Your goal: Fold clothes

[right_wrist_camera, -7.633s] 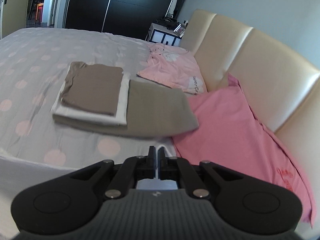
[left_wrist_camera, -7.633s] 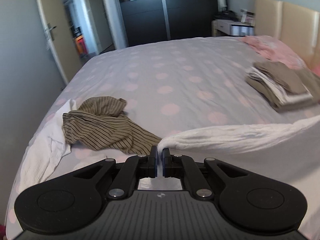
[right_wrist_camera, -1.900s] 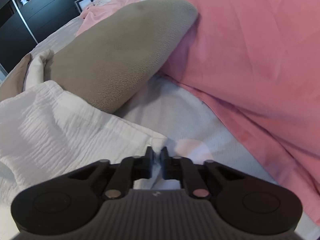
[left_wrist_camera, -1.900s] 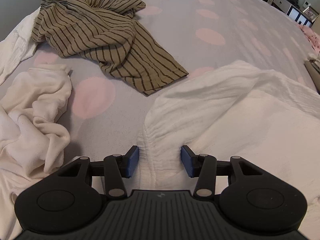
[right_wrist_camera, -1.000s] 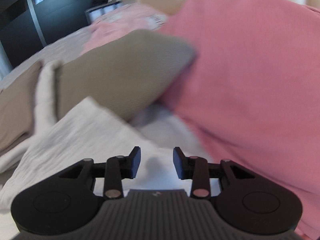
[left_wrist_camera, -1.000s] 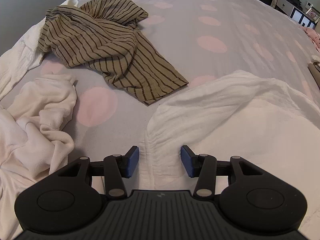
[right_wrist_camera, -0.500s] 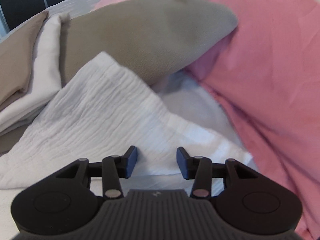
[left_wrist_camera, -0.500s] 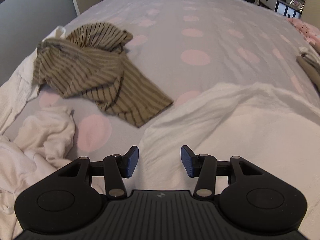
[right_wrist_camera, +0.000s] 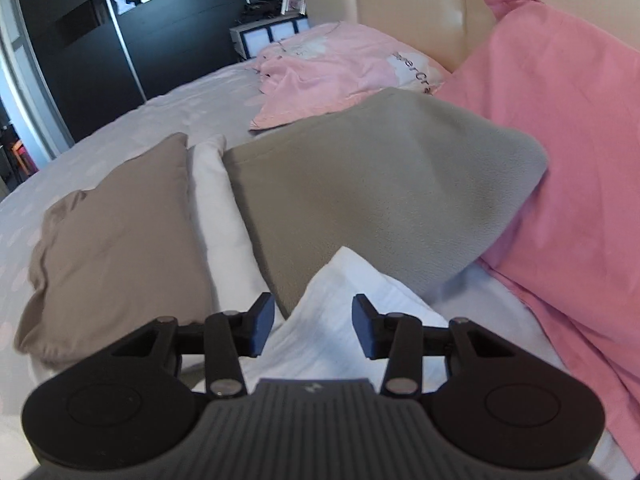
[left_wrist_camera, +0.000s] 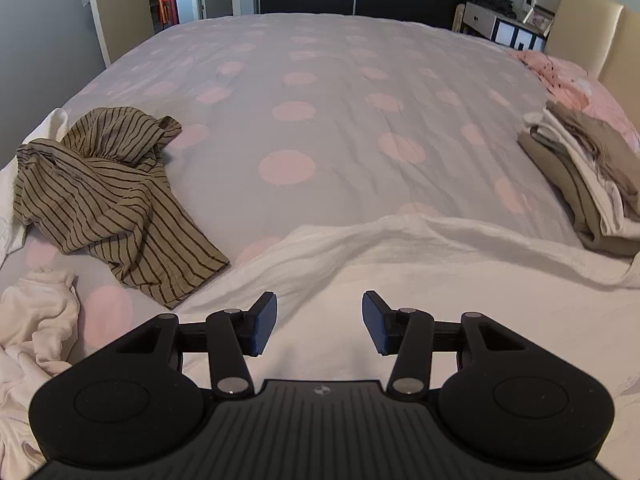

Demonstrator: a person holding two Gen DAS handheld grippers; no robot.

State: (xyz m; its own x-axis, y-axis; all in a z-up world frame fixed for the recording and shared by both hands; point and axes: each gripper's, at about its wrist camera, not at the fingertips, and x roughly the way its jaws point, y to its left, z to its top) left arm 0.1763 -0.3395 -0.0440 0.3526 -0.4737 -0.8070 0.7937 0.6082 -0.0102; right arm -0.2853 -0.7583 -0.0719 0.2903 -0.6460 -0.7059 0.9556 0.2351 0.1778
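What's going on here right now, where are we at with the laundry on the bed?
A person is folding clothes on the bed with a handheld tool in each hand. Both the left tool and the right tool are open and hold nothing, above the white garment spread on the bed. A folded stack lies beside the pink pillow. The striped garment and a crumpled white piece are unfolded.

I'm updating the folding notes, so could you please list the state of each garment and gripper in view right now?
left gripper: open, empty, above the white cloth.
right gripper: open, empty.
white cloth: spread flat, released, one corner lying against the stack.
striped garment: crumpled, unfolded.
cream garment: bunched, unfolded.
folded stack: folded, tan, white and grey layers.
pink pillow: leaning on the headboard.
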